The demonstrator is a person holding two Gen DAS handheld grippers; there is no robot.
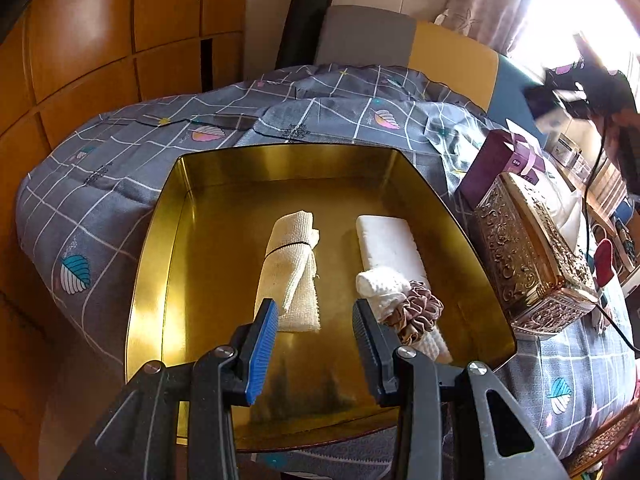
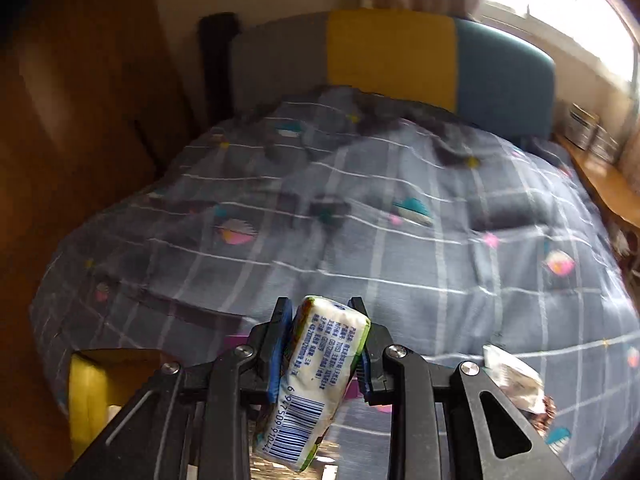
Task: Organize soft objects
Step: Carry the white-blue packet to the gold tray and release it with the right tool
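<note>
In the left wrist view a gold metal tray (image 1: 168, 264) lies on the bed. In it lie a rolled cream cloth (image 1: 290, 268), a white foam block (image 1: 390, 246), a white knitted cloth (image 1: 384, 286) and a brown scrunchie (image 1: 416, 316). My left gripper (image 1: 316, 344) is open and empty, just above the tray's near part, between the cream cloth and the scrunchie. In the right wrist view my right gripper (image 2: 320, 344) is shut on a white tissue pack (image 2: 316, 376) with a barcode, held above the bed.
A grey checked quilt (image 2: 400, 220) covers the bed. An ornate metal box (image 1: 528, 264) and a purple carton (image 1: 500, 160) stand right of the tray. A wooden wardrobe (image 1: 100, 40) is at the left. The tray's corner (image 2: 86, 388) and a crumpled wrapper (image 2: 516, 380) show in the right wrist view.
</note>
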